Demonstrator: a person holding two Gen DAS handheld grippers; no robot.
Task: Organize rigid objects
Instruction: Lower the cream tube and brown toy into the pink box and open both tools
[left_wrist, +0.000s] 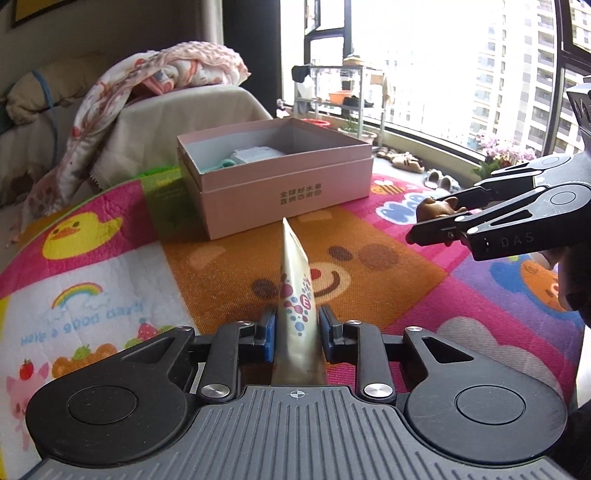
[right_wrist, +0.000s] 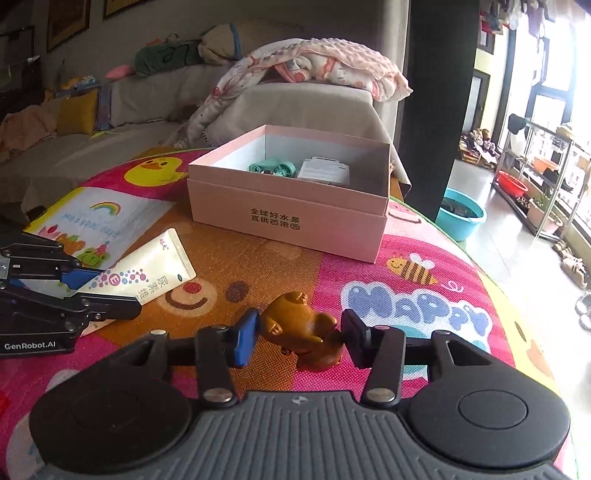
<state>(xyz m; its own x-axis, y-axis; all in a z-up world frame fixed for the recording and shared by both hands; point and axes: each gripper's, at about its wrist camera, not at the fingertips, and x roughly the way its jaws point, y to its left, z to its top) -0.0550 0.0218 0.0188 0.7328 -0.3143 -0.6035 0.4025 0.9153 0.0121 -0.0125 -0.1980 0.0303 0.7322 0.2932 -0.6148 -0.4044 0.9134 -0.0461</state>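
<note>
A cream tube (left_wrist: 295, 280) with pink and blue dots stands on edge between the blue pads of my left gripper (left_wrist: 297, 328), which is shut on its lower part. In the right wrist view the same tube (right_wrist: 155, 258) sticks out of the left gripper (right_wrist: 114, 291) toward the box. My right gripper (right_wrist: 299, 338) is shut on a brown animal figurine (right_wrist: 299, 325), both pads touching its sides just above the mat. The left wrist view shows the right gripper (left_wrist: 436, 218) holding the figurine (left_wrist: 437, 206). An open pink box (right_wrist: 288, 218) stands beyond both, holding a teal item (right_wrist: 273, 168) and a white packet (right_wrist: 325, 171).
Everything sits on a colourful cartoon play mat (right_wrist: 424, 295). A white rainbow-print pad (right_wrist: 92, 218) lies left of the box. A sofa with a heaped blanket (right_wrist: 325, 62) is behind it. A blue basin (right_wrist: 461, 218) and a metal rack (right_wrist: 539, 177) stand on the floor to the right.
</note>
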